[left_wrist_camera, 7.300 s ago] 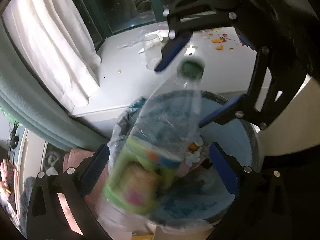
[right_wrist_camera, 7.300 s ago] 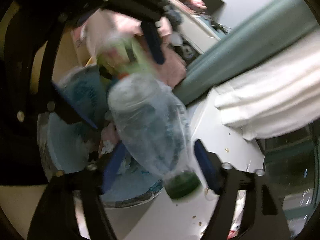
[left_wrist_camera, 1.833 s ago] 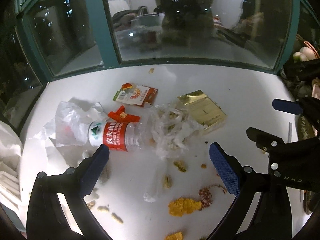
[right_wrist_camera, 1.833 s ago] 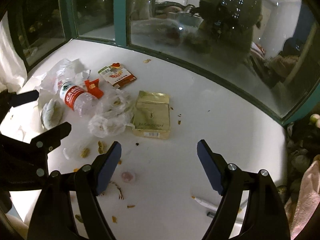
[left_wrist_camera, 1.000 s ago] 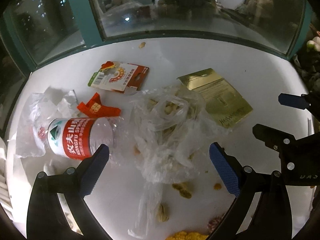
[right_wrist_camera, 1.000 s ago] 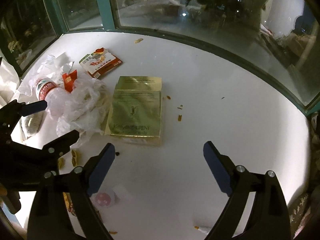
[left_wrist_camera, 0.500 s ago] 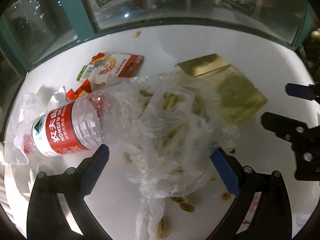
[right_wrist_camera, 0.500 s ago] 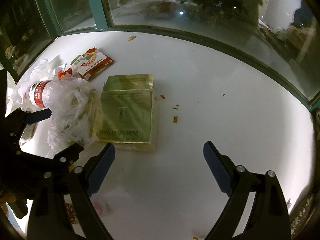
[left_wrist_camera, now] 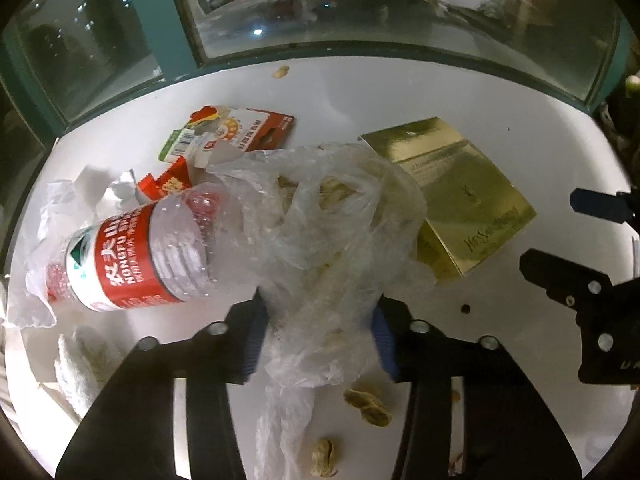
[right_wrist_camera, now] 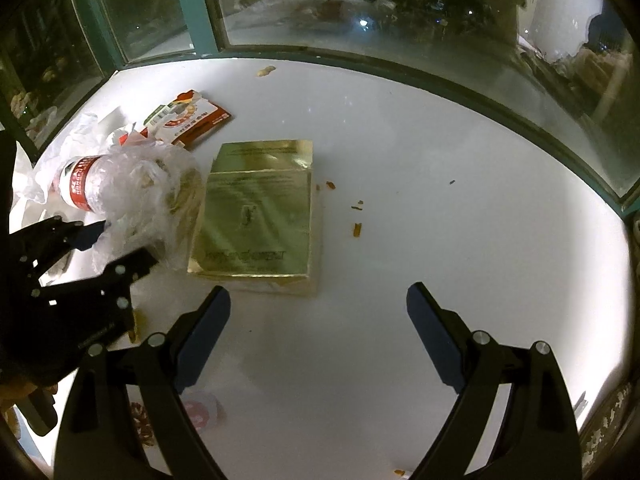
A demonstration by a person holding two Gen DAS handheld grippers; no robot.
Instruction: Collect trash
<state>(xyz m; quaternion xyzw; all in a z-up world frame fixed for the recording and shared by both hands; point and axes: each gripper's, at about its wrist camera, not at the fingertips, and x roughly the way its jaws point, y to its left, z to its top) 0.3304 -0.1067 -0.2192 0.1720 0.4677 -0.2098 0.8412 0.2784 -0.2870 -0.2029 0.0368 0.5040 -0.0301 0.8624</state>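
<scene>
A crumpled clear plastic bag (left_wrist_camera: 320, 240) with peanut shells inside lies on the white windowsill (left_wrist_camera: 360, 92). My left gripper (left_wrist_camera: 318, 336) has closed in around the bag's lower part and pinches it. The bag also shows in the right wrist view (right_wrist_camera: 148, 200). A clear bottle with a red label (left_wrist_camera: 132, 256) lies just left of the bag, touching it. A gold box (left_wrist_camera: 460, 196) lies right of the bag. My right gripper (right_wrist_camera: 318, 336) is open and empty, hovering in front of the gold box (right_wrist_camera: 256, 216).
A red and white snack wrapper (left_wrist_camera: 232, 132), a small red wrapper (left_wrist_camera: 168, 180) and white crumpled plastic (left_wrist_camera: 68, 200) lie behind the bottle. Loose peanuts (left_wrist_camera: 368, 404) and crumbs lie near the front. Teal window frames (left_wrist_camera: 180, 20) and glass bound the sill's far side.
My left gripper moved forward onto the plastic bag and its fingers closed in on it. My right gripper came a little closer to the gold box and stayed open.
</scene>
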